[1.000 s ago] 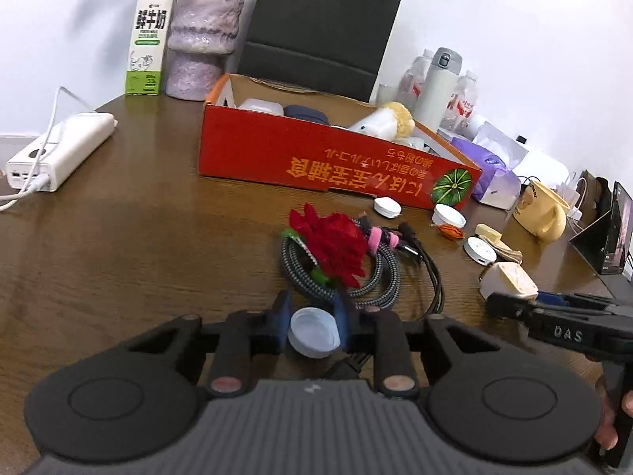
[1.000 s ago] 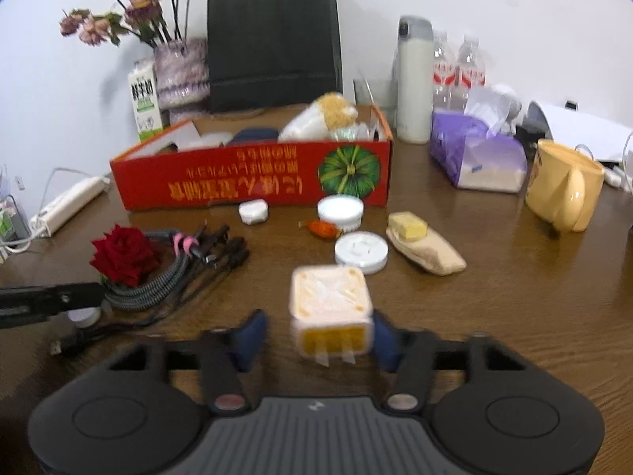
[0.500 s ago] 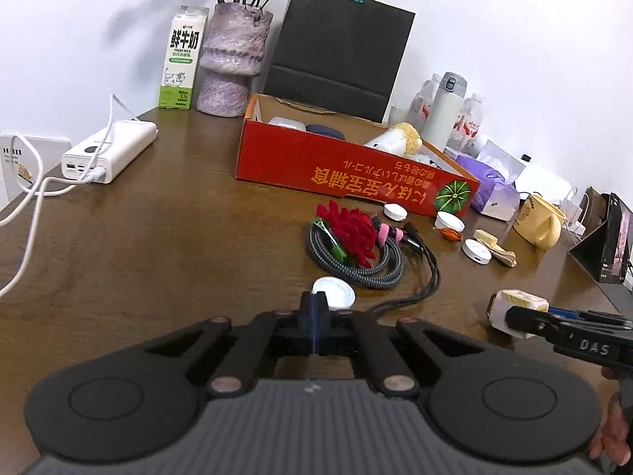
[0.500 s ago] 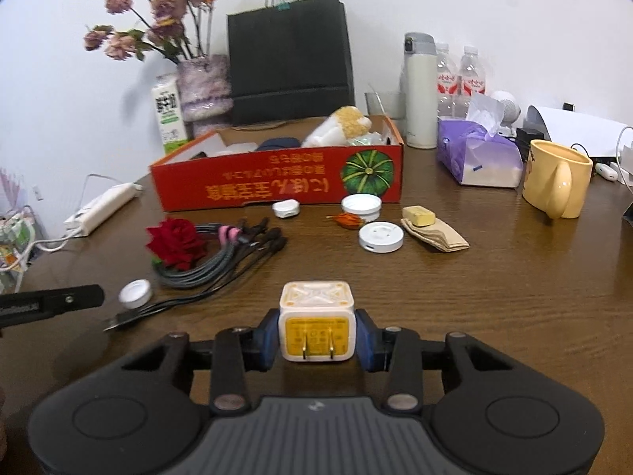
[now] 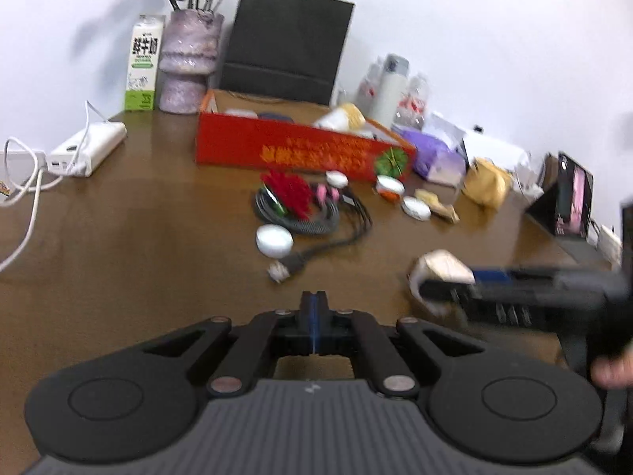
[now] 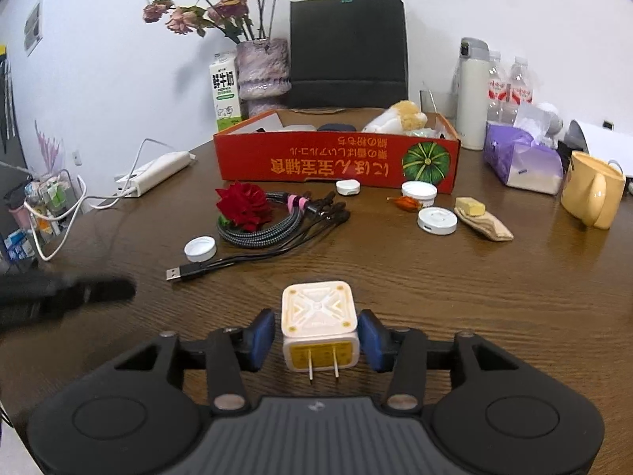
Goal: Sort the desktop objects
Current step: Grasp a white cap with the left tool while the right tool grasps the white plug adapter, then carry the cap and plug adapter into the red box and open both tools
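One white cube-shaped plastic charger sits on the brown wooden table between the right gripper's opening fingers, near its front edge; left gripper closed, empty.

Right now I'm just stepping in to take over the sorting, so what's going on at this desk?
A person holds a gripper in each hand over a cluttered wooden desk. The right gripper has a white plug adapter between its pads, and its jaws are opening, with gaps showing on both sides. The left gripper is shut and empty. A white bottle cap lies on the desk beside coiled cables, in front of the red cardboard box.
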Demonstrator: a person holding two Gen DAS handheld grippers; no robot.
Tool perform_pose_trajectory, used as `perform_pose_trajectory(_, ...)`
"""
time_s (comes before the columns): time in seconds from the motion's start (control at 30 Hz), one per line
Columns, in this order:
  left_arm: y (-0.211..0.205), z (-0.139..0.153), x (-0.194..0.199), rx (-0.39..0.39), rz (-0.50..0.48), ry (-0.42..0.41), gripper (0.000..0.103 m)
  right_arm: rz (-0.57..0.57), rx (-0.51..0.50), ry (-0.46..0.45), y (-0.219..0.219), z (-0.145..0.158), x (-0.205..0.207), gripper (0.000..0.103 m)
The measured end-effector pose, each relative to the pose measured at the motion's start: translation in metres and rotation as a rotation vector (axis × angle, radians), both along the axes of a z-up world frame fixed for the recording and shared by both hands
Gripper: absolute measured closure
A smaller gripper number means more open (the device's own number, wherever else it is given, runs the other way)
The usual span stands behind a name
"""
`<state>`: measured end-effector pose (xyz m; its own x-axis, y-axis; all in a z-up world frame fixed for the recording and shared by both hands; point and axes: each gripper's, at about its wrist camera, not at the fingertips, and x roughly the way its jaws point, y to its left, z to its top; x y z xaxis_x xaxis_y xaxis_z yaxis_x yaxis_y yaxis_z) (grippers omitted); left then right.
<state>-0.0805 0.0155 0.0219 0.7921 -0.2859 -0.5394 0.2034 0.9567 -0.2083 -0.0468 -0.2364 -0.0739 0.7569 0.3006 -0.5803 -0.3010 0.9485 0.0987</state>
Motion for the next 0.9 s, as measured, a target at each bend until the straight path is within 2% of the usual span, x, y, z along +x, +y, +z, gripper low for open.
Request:
perform_pose_trajectory(0.07, 0.000, -0.004, -0.002, 0.007, -0.001, -0.001, 0.102, -0.010, 0.014, 0.015, -0.001, -0.002, 0.003, 0.054)
perform_pose_trajectory(0.2, 0.000, -0.010, 0.008, 0.024, -0.012, 0.049, 0.098, -0.018, 0.000, 0.023, 0.001, -0.002, 0.006, 0.052)
perform_pose_trajectory(0.27, -0.001, -0.013, 0.011, 0.029, -0.024, 0.056, 0.093, -0.016, -0.004, 0.016, 0.001, -0.003, 0.007, 0.047)
perform_pose_trajectory(0.3, -0.001, -0.013, 0.011, 0.030, -0.025, 0.049, 0.081, -0.021, -0.006, 0.016, 0.001, -0.003, 0.008, 0.047)
perform_pose_trajectory(0.33, -0.003, -0.013, 0.011, 0.034, -0.023, 0.041, 0.058, -0.026, -0.009, 0.019, 0.000, -0.004, 0.010, 0.047)
perform_pose_trajectory(0.37, -0.004, -0.012, 0.012, 0.045, -0.013, 0.029, 0.046, -0.029, -0.007, 0.020, 0.000, -0.004, 0.012, 0.047)
perform_pose_trajectory(0.4, -0.005, -0.011, 0.014, 0.066, 0.002, 0.007, 0.040, -0.032, 0.000, 0.023, -0.001, -0.004, 0.014, 0.047)
perform_pose_trajectory(0.47, -0.008, -0.009, 0.022, 0.096, 0.002, -0.008, 0.041, -0.028, 0.001, 0.036, -0.001, -0.006, 0.018, 0.049)
perform_pose_trajectory(0.53, -0.008, -0.005, 0.036, 0.118, 0.018, -0.017, 0.041, -0.019, -0.007, 0.031, 0.001, -0.005, 0.019, 0.057)
perform_pose_trajectory(0.57, -0.008, -0.002, 0.046, 0.142, 0.037, -0.005, 0.040, -0.007, -0.013, 0.031, 0.003, -0.006, 0.020, 0.064)
perform_pose_trajectory(0.63, -0.005, 0.001, 0.065, 0.146, 0.051, -0.002, 0.040, -0.004, -0.043, 0.019, 0.009, -0.006, 0.020, 0.065)
perform_pose_trajectory(0.7, 0.000, -0.001, 0.086, 0.112, 0.062, 0.017, 0.043, 0.004, -0.061, 0.011, 0.012, -0.007, 0.019, 0.065)
perform_pose_trajectory(0.8, -0.003, -0.009, 0.108, 0.084, 0.024, 0.061, 0.047, 0.006, -0.053, 0.013, 0.012, -0.007, 0.020, 0.065)
perform_pose_trajectory(0.83, -0.008, -0.011, 0.109, 0.109, 0.005, 0.042, 0.047, 0.005, -0.048, 0.014, 0.011, -0.007, 0.020, 0.065)
perform_pose_trajectory(0.87, -0.013, -0.012, 0.108, 0.145, 0.005, 0.033, 0.052, 0.004, -0.046, 0.014, 0.010, -0.007, 0.020, 0.065)
perform_pose_trajectory(0.9, -0.018, -0.013, 0.108, 0.174, 0.014, 0.029, 0.075, 0.004, -0.048, 0.013, 0.010, -0.007, 0.021, 0.065)
